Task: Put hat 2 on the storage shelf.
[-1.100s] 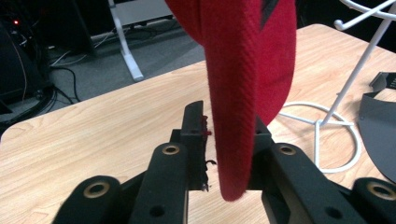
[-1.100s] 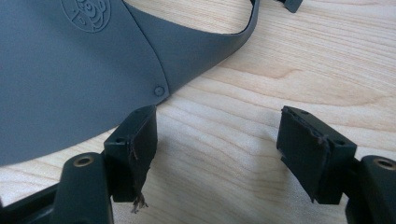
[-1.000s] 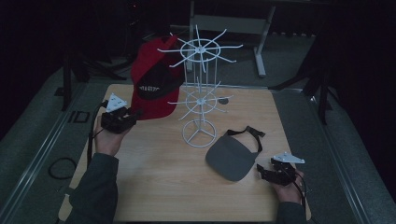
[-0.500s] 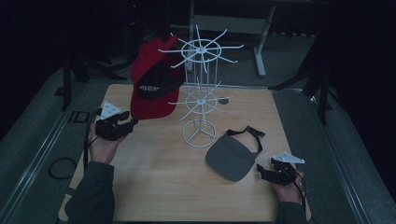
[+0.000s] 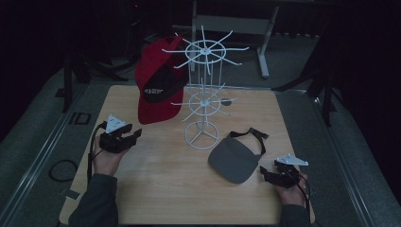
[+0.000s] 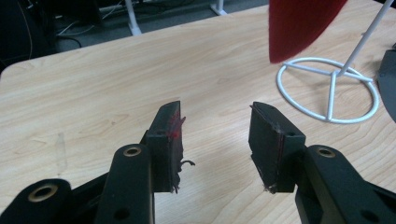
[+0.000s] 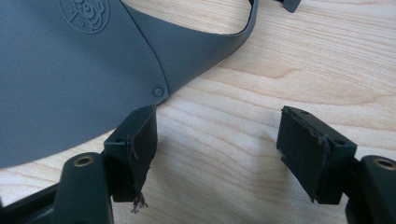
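Wooden table point(image 5: 156, 189), front edge bare — both grippers spread, apart from rack point(image 5: 202, 137)

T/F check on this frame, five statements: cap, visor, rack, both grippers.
1. The red cap hangs on the white wire rack. True.
2. The grey visor hangs on the rack. False: it lies flat on the wooden table, right of the rack's ring base.
3. The left gripper is open and holds nothing. True.
4. The right gripper is shut on the visor's strap. False: its jaws stand apart over bare wood, beside the visor's brim.
5. The left gripper sits closer to the cap than to the visor. True.
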A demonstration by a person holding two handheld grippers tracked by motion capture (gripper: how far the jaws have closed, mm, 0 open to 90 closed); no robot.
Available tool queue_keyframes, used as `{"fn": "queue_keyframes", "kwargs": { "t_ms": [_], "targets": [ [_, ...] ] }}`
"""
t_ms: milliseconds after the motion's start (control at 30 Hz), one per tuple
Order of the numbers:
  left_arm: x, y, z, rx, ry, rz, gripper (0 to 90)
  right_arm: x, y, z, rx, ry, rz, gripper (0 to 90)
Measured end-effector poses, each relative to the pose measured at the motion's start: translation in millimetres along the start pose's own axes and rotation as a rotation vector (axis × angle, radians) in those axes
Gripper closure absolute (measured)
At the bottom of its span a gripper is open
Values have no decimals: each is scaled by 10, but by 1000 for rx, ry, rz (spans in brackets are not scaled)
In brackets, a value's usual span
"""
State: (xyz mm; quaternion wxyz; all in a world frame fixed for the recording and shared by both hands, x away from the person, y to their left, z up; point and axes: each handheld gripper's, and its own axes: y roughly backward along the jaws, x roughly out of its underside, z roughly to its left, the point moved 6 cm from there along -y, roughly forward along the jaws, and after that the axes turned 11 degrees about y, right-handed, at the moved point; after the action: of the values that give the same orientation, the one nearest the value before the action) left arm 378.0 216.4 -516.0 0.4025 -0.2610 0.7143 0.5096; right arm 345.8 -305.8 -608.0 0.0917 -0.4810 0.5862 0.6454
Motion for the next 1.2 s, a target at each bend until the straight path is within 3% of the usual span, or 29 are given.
{"fn": "queue_keyframes", "kwargs": {
  "t_ms": [133, 233, 467, 567, 800, 1100, 1200],
  "targets": [
    [78, -54, -9, -10, -10, -19, 551, -4, -2, 1, 4, -7, 0, 292],
    [163, -115, 4, -9, 10, -23, 551, -17, 3, -16, 21, -24, 11, 372],
    [314, -237, 64, -29, 22, 13, 551, -110, 76, -65, 36, -26, -3, 450],
    [376, -269, 55, -31, 6, 34, 553, -159, 82, -79, 19, -28, 1, 446],
    [464, -324, 77, -43, -5, 58, 552, -302, 52, -98, 31, 34, 12, 488],
    [537, -369, 198, -52, 53, 75, 552, -489, 26, -193, 39, 70, 10, 532],
    [564, -400, 214, -64, 52, 88, 552, -548, -7, -215, 39, 80, 14, 533]
  ]
}}
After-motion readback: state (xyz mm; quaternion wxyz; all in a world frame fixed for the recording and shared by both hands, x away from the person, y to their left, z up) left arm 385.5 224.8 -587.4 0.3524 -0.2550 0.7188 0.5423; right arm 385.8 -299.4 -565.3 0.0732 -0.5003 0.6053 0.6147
